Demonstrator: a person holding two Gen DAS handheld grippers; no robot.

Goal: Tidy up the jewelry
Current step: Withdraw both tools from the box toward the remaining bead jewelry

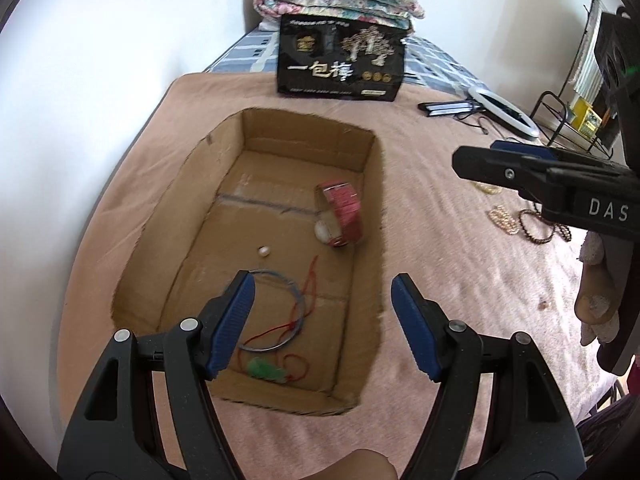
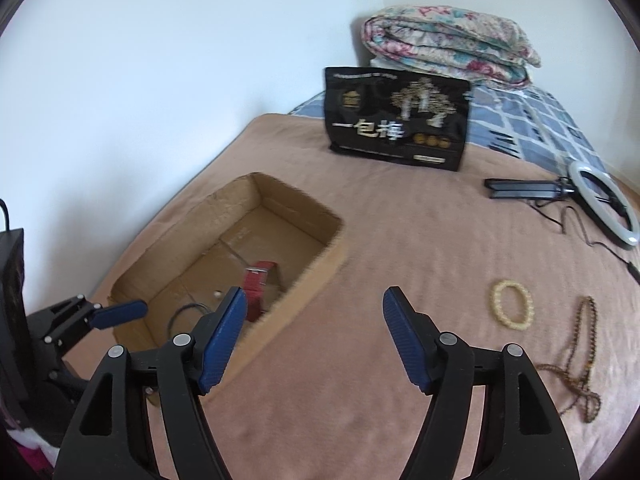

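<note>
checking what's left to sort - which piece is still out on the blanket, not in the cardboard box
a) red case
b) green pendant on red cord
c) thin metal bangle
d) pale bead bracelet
d: the pale bead bracelet lies on the blanket right of the cardboard box, while the red case, green pendant and bangle are on the box floor.

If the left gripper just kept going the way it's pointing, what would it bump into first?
Probably the floor of the open cardboard box, near the thin metal ring with red string. The left gripper is open and holds nothing; depth is uncertain.
</note>
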